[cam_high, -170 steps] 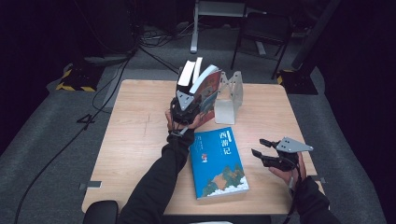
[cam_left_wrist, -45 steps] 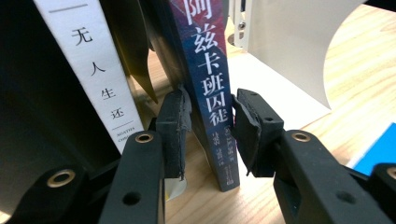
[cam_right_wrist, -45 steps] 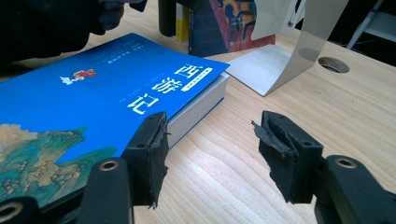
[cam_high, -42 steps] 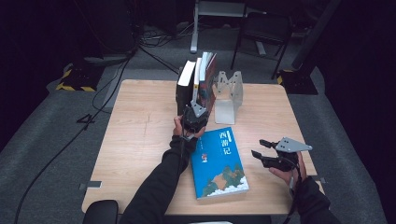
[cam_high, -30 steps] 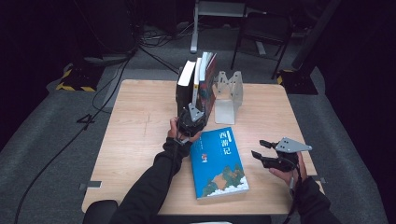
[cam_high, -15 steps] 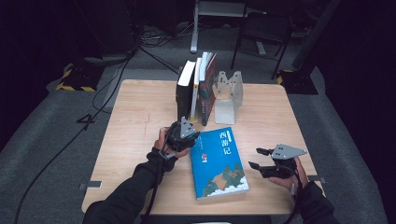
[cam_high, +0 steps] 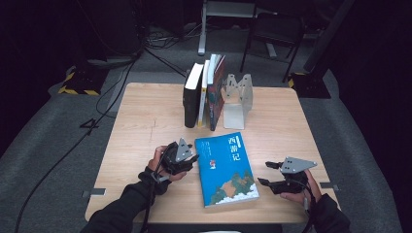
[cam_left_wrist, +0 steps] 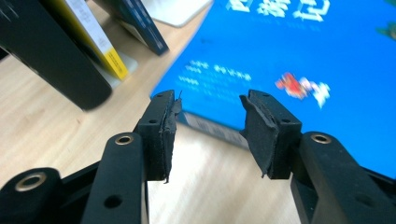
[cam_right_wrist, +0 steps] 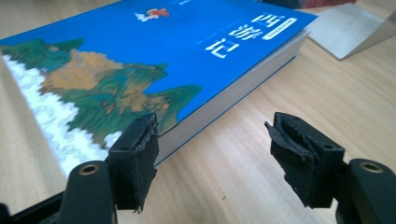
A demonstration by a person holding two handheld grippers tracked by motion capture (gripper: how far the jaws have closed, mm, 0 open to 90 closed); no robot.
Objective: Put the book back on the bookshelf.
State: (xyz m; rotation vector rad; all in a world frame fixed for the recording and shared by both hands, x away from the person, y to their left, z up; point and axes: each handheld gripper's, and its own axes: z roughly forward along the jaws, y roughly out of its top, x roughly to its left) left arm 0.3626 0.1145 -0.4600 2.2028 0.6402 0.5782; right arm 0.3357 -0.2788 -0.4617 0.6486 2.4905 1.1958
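High view: glossy blue book [cam_high: 226, 169] flat at centre of pale wooden table [cam_high: 145, 116]; left gripper [cam_high: 193, 158] at its left edge, right gripper [cam_high: 264, 174] lower right, both just opening, nothing clamped.
Left gripper view: ragged black pads parted, book's corner beyond.
Right gripper view: jaws wide, book's page edge upper left

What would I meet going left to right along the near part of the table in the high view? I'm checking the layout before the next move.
Left gripper → blue book lying flat → right gripper.
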